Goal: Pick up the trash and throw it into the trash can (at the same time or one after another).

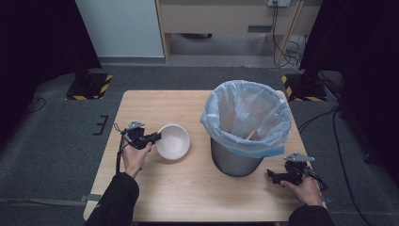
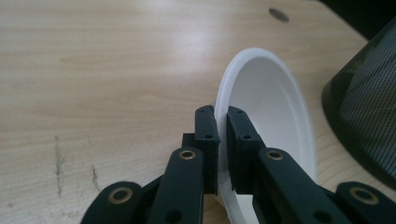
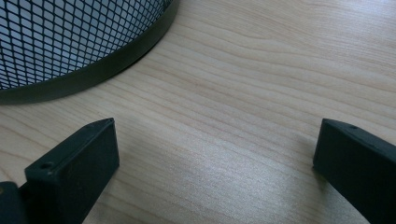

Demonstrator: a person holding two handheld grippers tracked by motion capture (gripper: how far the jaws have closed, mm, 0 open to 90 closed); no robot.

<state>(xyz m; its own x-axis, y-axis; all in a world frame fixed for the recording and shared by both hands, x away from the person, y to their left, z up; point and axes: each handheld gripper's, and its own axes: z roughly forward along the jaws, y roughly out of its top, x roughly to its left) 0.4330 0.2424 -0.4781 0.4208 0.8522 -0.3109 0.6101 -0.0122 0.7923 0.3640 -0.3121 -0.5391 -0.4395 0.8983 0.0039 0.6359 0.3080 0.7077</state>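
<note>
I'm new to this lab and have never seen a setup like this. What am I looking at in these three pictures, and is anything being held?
A person sits at a wooden table and holds a hand-operated tool with two black jaws in each hand. The high view looks down from above; the other two pictures come from small cameras riding on each tool, looking along its jaws.

On the table stand a white bowl and a mesh waste bin lined with a pale blue bag.

The left gripper is shut on the bowl's rim, one jaw inside and one outside, and the bowl looks tilted. The right gripper is open, jaws wide apart over bare wood beside the bin's base, holding nothing.
</note>
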